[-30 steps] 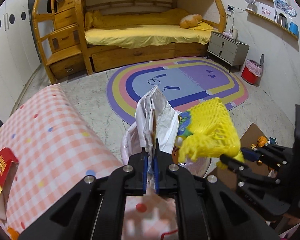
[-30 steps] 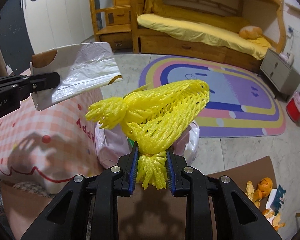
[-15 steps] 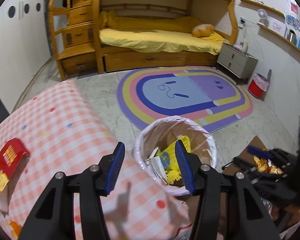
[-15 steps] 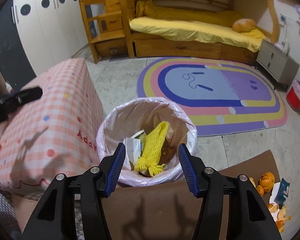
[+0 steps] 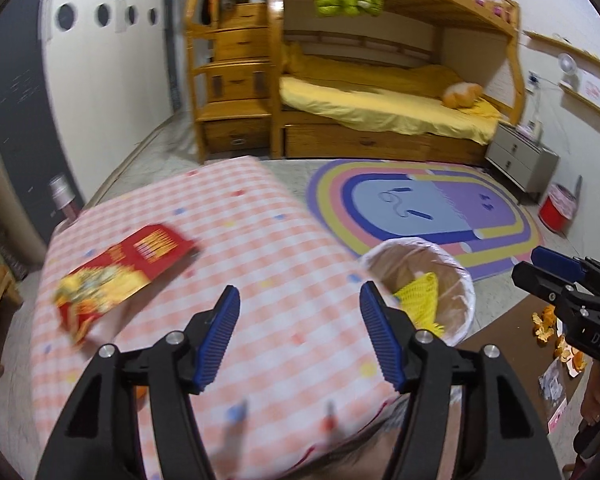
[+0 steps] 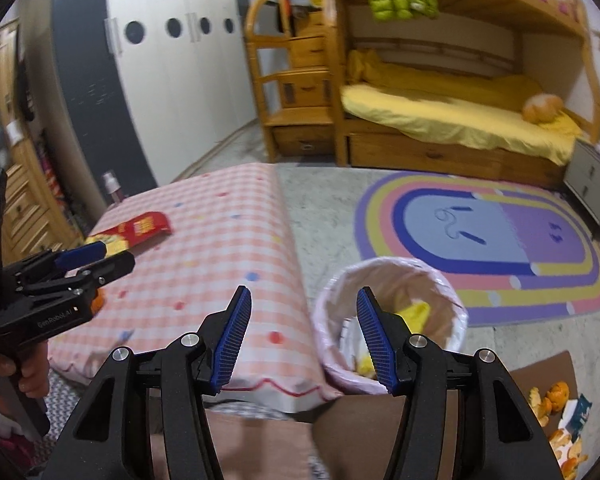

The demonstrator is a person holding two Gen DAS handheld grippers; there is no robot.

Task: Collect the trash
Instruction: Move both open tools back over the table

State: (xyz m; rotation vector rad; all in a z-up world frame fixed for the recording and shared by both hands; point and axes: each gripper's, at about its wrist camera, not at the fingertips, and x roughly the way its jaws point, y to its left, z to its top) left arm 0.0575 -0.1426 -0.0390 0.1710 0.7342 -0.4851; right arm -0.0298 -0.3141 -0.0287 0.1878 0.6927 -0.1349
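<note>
Two hand-held grippers in view. Left hand-held gripper (image 5: 298, 308) above the pink checked table (image 5: 260, 264), jaws spreading wider at this moment, nothing between the blue pads. Right hand-held gripper (image 6: 302, 312) spread apart too, empty, over the gap between table edge and bin.

One trash bin (image 5: 466, 280) on the floor just beside the table's corner, lined with a pale plastic bag. Inside: one yellow foam net (image 5: 418, 296), plus white paper or wrapper scraps (image 6: 350, 334) against the near wall; deeper contents too blurred to count.

One red snack packet (image 5: 128, 268) lying flat on the table, well apart from the bin. Something orange (image 6: 97, 302) partly hidden behind the left gripper body in the right wrist view; cannot tell what.

Several orange peel pieces (image 6: 554, 398) scattered on a brown cardboard sheet (image 6: 548, 368) on the floor to the right of the bin, exact number unclear, with one small printed wrapper (image 6: 578, 406) beside them.

One red bucket (image 5: 556, 208) near the grey nightstand (image 5: 520, 160).
</note>
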